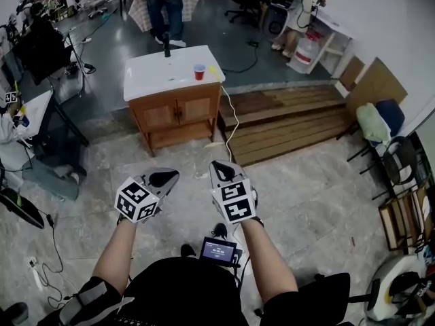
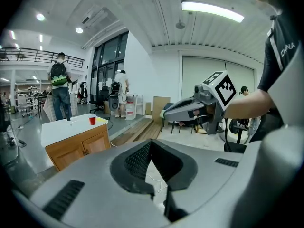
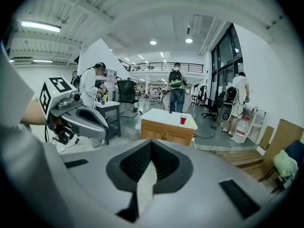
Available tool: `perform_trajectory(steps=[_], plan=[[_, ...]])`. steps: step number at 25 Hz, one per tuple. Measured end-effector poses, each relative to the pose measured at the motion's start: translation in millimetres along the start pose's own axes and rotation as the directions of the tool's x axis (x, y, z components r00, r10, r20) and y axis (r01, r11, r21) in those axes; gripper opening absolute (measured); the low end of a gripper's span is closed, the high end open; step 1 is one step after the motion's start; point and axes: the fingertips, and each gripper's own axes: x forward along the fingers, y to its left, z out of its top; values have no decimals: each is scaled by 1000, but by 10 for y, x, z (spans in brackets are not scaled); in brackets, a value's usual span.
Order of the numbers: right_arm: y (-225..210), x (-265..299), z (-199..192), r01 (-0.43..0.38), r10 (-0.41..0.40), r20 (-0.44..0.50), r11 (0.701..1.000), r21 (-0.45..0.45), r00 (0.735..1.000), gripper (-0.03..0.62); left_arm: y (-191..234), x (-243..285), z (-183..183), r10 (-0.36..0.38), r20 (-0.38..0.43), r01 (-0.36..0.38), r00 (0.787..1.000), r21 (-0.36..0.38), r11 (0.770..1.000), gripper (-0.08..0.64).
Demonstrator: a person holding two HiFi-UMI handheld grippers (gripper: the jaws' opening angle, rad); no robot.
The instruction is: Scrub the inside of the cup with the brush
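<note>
Head view, left to right: I see the left gripper [image 1: 165,178] held out over the tiled floor [image 1: 319,202], tilted slightly down. Jaws are clenched and empty. The left gripper view confirms it: pads meet at the tip, nothing between them.

Further out stands a wooden cabinet [image 1: 153,80] with a white top, well apart from both grippers. A dark upright object [image 1: 166,46] sits near the top's far edge, too small for me to identify. The red cup [image 1: 199,72] stands upright on the right part of the same top, apart from that object and near a yellow patch at the right edge. A person [image 1: 166,5] stands just behind the cabinet.

The right gripper [image 1: 219,168] is level with the left one and near it, not touching. Jaws are also clenched and empty, and the right gripper view shows the pads closed with only floor behind.

A white cable [image 1: 231,124] runs down from the cabinet's right side to the floor. Right of it lies a low wooden platform [image 1: 292,114], with a water jug [image 1: 307,49] beyond.
</note>
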Motion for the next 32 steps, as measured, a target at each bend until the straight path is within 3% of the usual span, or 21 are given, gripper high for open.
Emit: perform_trajectory(steps=[8, 17, 24, 32], plan=[[-50, 65, -13, -9, 9, -12, 1000, 6, 1000, 8, 51, 81, -1, -3, -10, 3, 1000, -4, 1000, 3], [-314, 247, -60, -32, 33, -39, 999, 27, 999, 8, 156, 380, 63, -20, -4, 20, 1000, -60, 998, 3], [-826, 487, -191, -55, 59, -59, 996, 67, 997, 8, 280, 887, 111, -29, -43, 25, 999, -101, 995, 3], [-1629, 694, -286, -83, 89, -51, 991, 102, 995, 8, 454, 1546, 428, -9, 3, 9, 1000, -170, 985, 3]])
